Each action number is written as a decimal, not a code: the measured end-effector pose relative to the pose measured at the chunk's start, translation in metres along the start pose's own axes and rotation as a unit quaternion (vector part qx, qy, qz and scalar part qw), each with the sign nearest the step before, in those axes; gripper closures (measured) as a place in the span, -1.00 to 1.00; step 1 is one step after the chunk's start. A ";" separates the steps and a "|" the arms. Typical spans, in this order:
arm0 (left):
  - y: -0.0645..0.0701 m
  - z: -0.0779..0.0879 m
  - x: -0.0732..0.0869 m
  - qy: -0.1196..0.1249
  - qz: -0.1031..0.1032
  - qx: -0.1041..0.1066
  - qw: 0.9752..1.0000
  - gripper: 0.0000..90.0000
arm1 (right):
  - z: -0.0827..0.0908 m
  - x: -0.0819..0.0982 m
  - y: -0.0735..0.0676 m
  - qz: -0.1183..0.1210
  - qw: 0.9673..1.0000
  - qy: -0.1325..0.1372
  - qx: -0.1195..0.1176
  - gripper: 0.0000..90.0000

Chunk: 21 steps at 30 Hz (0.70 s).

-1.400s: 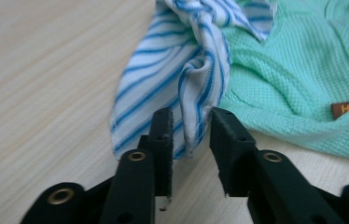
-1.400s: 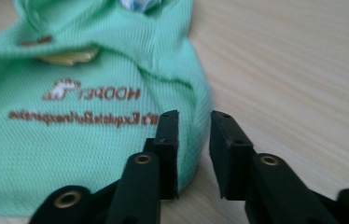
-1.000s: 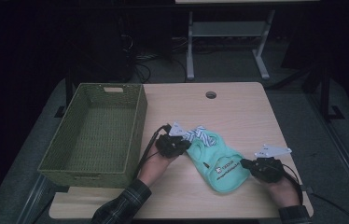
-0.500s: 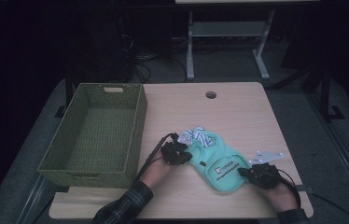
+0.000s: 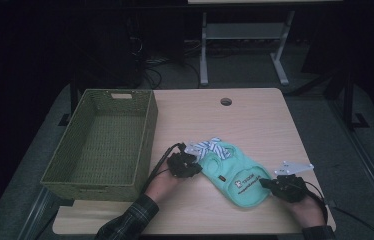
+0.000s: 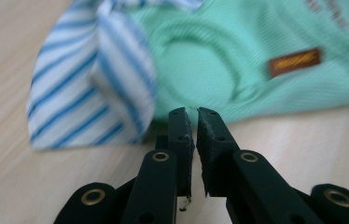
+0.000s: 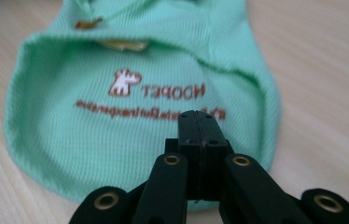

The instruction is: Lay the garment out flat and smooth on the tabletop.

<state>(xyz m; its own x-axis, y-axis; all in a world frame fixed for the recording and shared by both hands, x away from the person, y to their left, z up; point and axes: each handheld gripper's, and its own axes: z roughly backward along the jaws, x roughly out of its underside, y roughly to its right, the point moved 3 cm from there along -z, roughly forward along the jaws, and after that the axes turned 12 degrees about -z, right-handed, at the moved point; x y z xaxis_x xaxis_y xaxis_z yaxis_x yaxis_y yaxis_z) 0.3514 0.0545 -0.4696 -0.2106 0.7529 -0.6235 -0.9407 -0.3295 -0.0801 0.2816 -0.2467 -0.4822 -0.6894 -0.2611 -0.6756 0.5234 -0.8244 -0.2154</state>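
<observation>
At the near edge of the pale wooden table (image 5: 255, 115), the left gripper (image 6: 191, 114) has its two black jaws almost shut, with only a thin slit between them. Whether a fold of cloth is caught in that slit cannot be told; the tips sit right at the hem of a small mint-green ribbed knit garment (image 6: 266, 42). Just beside the tips lies the garment's white collar piece with blue stripes (image 6: 88, 84), flopped onto the wood.

The right gripper (image 7: 199, 116) has its jaws pressed fully together over the rounded lower end of the same green garment, above brown printed lettering (image 7: 163, 105). It appears to pinch the fabric, though the grip point itself is hidden by the jaws.

In the high view the garment lies flat between the two hands, near the table's front. A rectangular green woven basket (image 5: 145, 125) stands empty to the left, touching nothing.

One risk, as a judgement: if the hands lift now, the left side may slip free, since its hold looks shallow, and the garment would sag or twist.
</observation>
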 end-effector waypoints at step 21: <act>0.052 -0.023 -0.030 0.038 -0.033 0.055 0.997 0.87 | -0.049 -0.067 0.023 0.022 1.000 -0.016 0.004 1.00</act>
<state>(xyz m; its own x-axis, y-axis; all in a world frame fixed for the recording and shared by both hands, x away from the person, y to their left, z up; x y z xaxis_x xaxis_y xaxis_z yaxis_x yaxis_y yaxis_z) 0.3146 0.0017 -0.4729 -0.1309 0.7243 -0.6769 -0.9763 -0.2130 -0.0391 0.3640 -0.2234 -0.4764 -0.6808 -0.3132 -0.6621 0.5500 -0.8156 -0.1798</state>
